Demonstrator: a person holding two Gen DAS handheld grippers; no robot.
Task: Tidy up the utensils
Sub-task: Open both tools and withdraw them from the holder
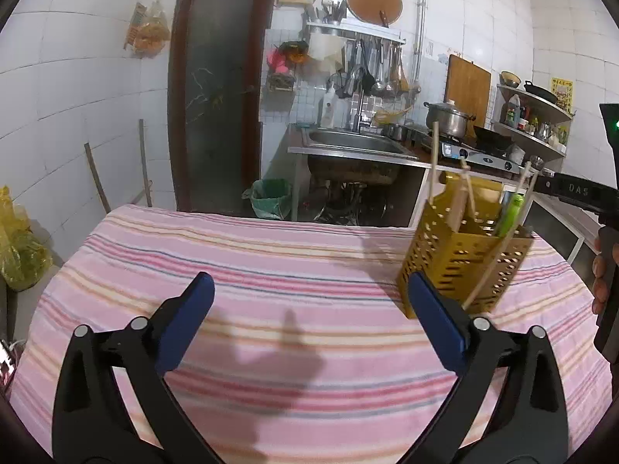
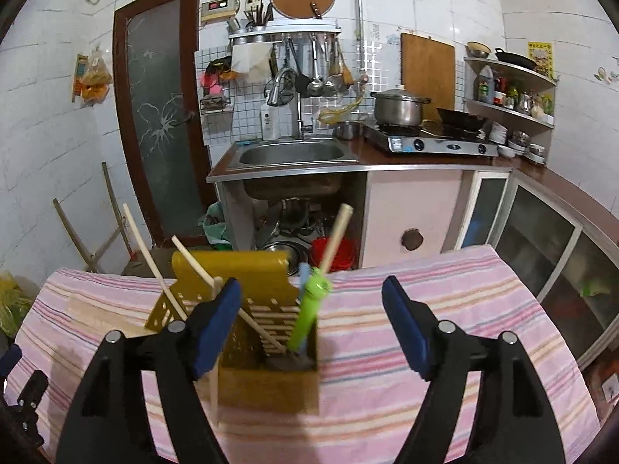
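Left gripper point(image 1: 311, 319), jaws wide apart and empty, above bare striped cloth on the surface point(image 1: 271, 255). Yellow perforated utensil holder point(image 1: 464, 263) stands upright near the surface's far edge, just right of this gripper, holding chopsticks point(image 1: 434, 162) and a green-handled utensil point(image 2: 307, 315). Right gripper point(image 2: 311, 324), jaws apart and gripping nothing, hangs over the holder; open cloth lies to its right.

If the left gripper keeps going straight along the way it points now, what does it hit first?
Probably just the striped tablecloth. The left gripper stands open with nothing between its fingers, aimed down at bare cloth. The yellow utensil holder sits off to its right, likely outside that line, though depth is unclear.
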